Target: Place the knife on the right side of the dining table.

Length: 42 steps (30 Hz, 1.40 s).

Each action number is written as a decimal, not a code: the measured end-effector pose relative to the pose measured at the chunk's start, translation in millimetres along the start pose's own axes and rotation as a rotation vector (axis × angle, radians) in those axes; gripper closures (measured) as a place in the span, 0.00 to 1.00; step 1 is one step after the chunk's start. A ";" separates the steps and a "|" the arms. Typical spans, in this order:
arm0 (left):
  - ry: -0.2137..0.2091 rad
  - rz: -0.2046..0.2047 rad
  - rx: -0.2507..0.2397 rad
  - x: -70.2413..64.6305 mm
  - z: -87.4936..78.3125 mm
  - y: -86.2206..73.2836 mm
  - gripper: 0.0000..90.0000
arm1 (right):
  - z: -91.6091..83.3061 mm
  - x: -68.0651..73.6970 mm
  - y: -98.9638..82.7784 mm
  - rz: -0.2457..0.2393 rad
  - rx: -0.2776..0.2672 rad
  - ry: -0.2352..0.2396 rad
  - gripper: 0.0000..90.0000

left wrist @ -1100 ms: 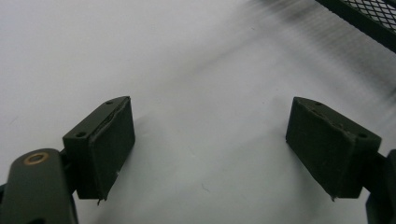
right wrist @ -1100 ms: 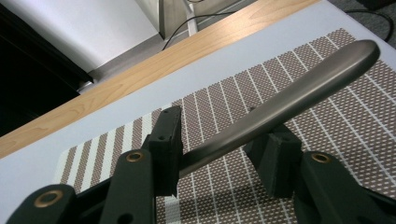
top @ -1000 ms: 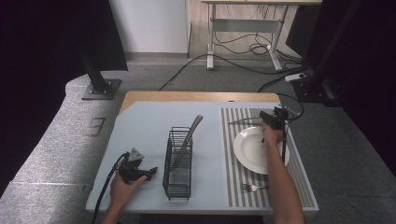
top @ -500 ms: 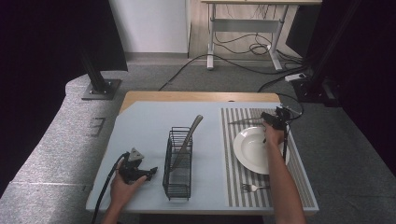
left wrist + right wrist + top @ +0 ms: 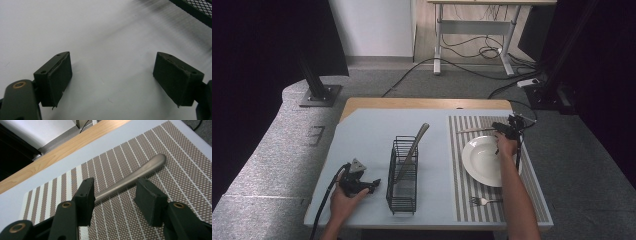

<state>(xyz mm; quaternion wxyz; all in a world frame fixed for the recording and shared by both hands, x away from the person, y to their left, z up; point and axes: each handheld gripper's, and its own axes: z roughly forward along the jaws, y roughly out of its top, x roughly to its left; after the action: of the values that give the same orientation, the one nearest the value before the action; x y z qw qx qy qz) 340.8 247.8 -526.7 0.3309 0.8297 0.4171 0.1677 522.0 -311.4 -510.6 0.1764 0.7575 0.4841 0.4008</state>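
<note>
Jaws: right gripper [image 5: 113, 195] parted, empty, straddling utensil handle [image 5: 132, 176] lying on striped placemat [image 5: 190, 157] beyond plate [image 5: 484, 160]. Left gripper [image 5: 112, 80] wide, empty. Advice: lower squarely, close mid-handle.

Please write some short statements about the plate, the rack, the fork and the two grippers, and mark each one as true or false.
1. The white plate lies on the striped placemat. True.
2. The fork stands in the wire rack. False: it lies on the placemat, near the table's front edge.
3. The right gripper is open, a metal handle between its jaws. True.
4. The left gripper is shut on the rack. False: it is open over bare table.
</note>
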 end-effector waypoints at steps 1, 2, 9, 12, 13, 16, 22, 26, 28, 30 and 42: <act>0.000 0.000 0.000 0.0 0.0 0.0 0.17 | -0.4 -0.5 0.1 0.004 0.003 0.001 0.52; 0.000 0.000 0.000 0.0 0.0 0.0 0.17 | -1.0 -1.0 0.5 0.014 0.006 0.007 0.51; 0.000 0.000 0.000 0.0 0.0 0.1 0.17 | -15.3 3.3 8.4 -0.030 -0.048 0.041 0.46; 0.000 0.000 0.000 -0.1 0.0 0.0 0.17 | -22.5 12.4 16.0 -0.125 -0.025 0.026 0.42; 0.000 0.000 0.000 0.0 0.0 0.0 0.17 | -24.6 15.6 19.4 -0.165 -0.006 0.032 0.41; 0.000 0.000 0.000 0.1 0.0 0.0 0.17 | -30.7 22.7 29.3 -0.278 0.031 0.032 0.41; 0.000 0.000 0.000 0.0 0.0 0.0 0.17 | -26.8 20.1 40.4 -0.333 0.097 0.062 0.40; 0.000 0.000 0.000 0.1 0.0 0.0 0.17 | -21.3 16.0 39.7 -0.351 0.118 0.071 0.40; 0.000 -0.001 0.000 0.1 0.0 0.0 0.17 | -18.9 14.5 39.2 -0.370 0.126 0.068 0.39; -0.001 -0.001 0.000 0.1 0.0 0.0 0.17 | -15.9 13.6 38.7 -0.388 0.133 0.067 0.40; -0.001 0.000 0.000 0.1 0.0 0.0 0.17 | 12.8 22.2 40.4 -0.486 0.222 0.021 0.39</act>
<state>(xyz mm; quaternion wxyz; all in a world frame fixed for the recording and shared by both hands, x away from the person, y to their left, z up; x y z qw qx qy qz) 340.8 247.9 -526.7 0.3308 0.8299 0.4170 0.1674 560.5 -309.4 -482.3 0.1782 0.6295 0.6946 0.2991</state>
